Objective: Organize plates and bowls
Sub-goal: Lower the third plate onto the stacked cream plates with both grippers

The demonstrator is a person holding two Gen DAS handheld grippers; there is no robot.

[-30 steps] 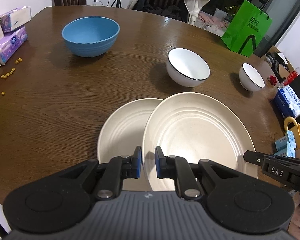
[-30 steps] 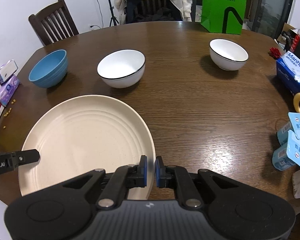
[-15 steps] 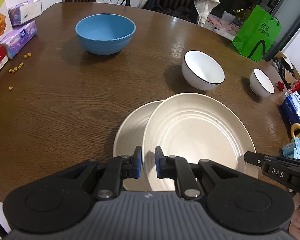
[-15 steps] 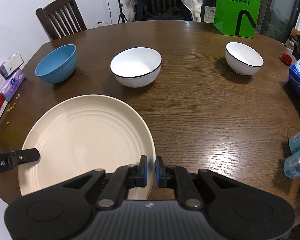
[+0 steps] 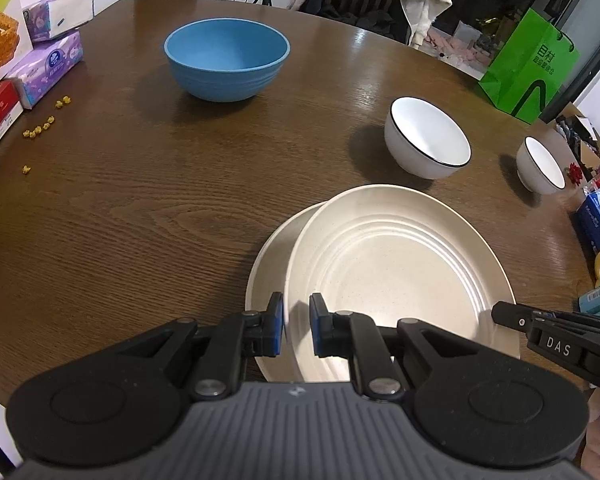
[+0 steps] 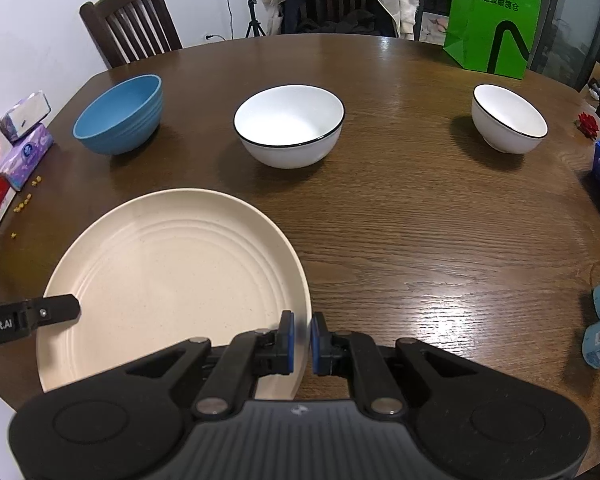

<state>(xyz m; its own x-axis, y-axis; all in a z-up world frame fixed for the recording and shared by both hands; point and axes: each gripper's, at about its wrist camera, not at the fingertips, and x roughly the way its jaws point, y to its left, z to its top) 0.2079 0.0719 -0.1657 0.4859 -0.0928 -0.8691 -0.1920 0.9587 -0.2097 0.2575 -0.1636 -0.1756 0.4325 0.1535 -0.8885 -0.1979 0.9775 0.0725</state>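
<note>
Home dining room, round wooden table (image 6: 420,208), slatted chair (image 6: 132,24), tissue packs (image 5: 48,62)

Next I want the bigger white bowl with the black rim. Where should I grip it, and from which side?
Pinch the near rim of the bigger white bowl, one finger inside and one outside, coming from above. It stands upright and open, its wall is thin, and its body looks too wide to span.

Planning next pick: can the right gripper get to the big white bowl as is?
Not yet, probably: the right gripper is shut on the top plate. Otherwise the table toward the big white bowl looks unobstructed.
</note>
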